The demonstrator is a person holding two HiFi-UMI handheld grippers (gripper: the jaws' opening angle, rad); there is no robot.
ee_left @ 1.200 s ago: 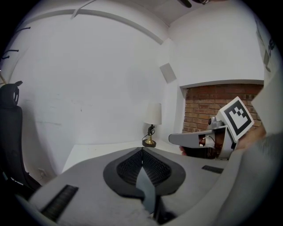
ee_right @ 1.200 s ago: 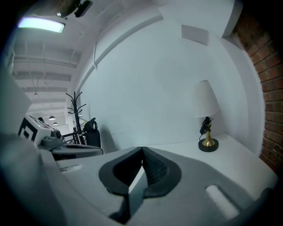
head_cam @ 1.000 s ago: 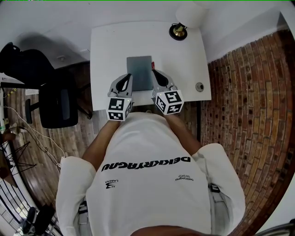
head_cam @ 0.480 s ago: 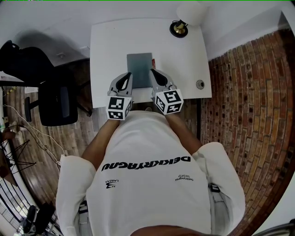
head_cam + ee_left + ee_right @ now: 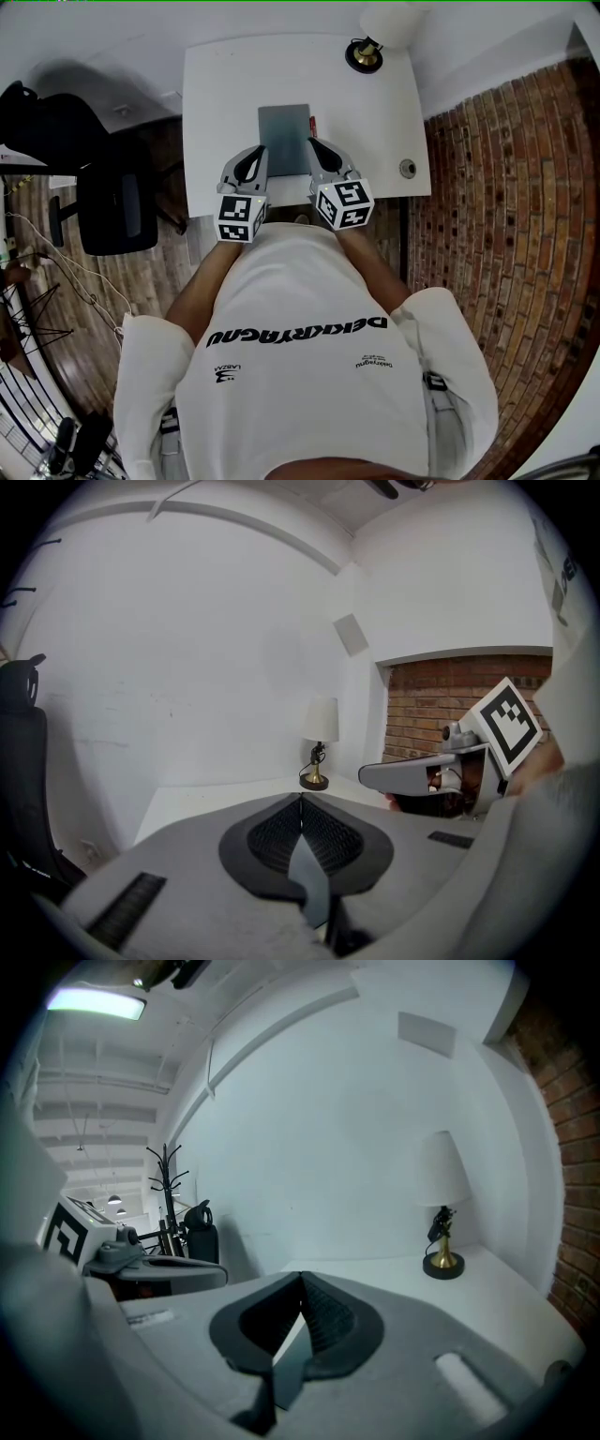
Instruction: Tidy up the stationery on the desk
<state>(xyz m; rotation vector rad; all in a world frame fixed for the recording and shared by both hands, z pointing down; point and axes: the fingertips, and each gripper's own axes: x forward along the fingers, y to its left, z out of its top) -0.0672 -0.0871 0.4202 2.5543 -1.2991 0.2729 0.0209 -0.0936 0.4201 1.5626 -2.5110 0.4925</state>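
- The grey pad lies flat at the middle of the white desk, its long sides running from near to far.
- A red pen lies just beside the pad's right edge, towards the far end, roughly parallel to that edge.
- The left gripper sits at the pad's near left corner. In the head view its tip overlaps the pad's edge, and I cannot tell whether it touches.
- In the left gripper view the left gripper has its jaws pressed together with nothing clamped between them.
- The right gripper sits at the pad's near right side, just near of the pen. Whether it touches the pad or the pen I cannot tell.
- In its own view the right gripper also has its jaws closed on each other and holds nothing.
- Each gripper shows in the other's view, level with it and close alongside.
- A lamp with a brass base and a white shade stands at the desk's far right corner, well apart from the pad.
- A small round fitting sits in the desk near its right edge.
- The person, in a white shirt, stands at the desk's near edge.
- A black office chair stands on the floor to the left of the desk.
- A coat stand shows far off on the left in the right gripper view.
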